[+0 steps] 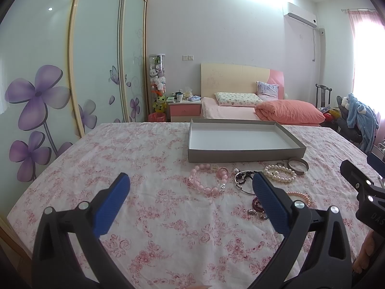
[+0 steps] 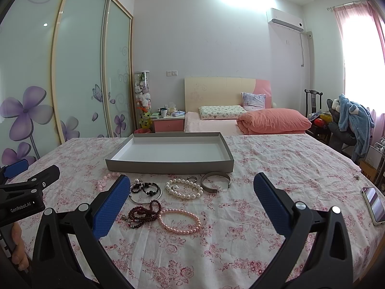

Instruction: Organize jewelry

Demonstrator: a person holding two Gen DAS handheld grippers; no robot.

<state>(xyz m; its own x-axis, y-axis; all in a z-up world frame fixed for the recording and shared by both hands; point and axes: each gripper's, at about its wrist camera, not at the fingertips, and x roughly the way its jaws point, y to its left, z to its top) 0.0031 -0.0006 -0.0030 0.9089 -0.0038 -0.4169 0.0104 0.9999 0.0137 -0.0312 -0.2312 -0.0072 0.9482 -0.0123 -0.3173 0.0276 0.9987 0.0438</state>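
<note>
Both claws hang spread wide and empty above the floral-clothed surface [image 2: 264,159], the left claw [image 1: 191,183] short of the chunky pink bead bracelet [image 1: 208,180] and the right claw [image 2: 191,183] over the pile of jewelry. Between its fingers lie a pink pearl strand [image 2: 180,221], a dark red bead string [image 2: 144,213], a white pearl bracelet [image 2: 184,189], black-beaded bangles [image 2: 145,191] and a metal cuff [image 2: 216,180]. Just beyond them sits the shallow grey tray [image 2: 168,165], with a phone [image 2: 374,204] lying well off to the right.
</note>
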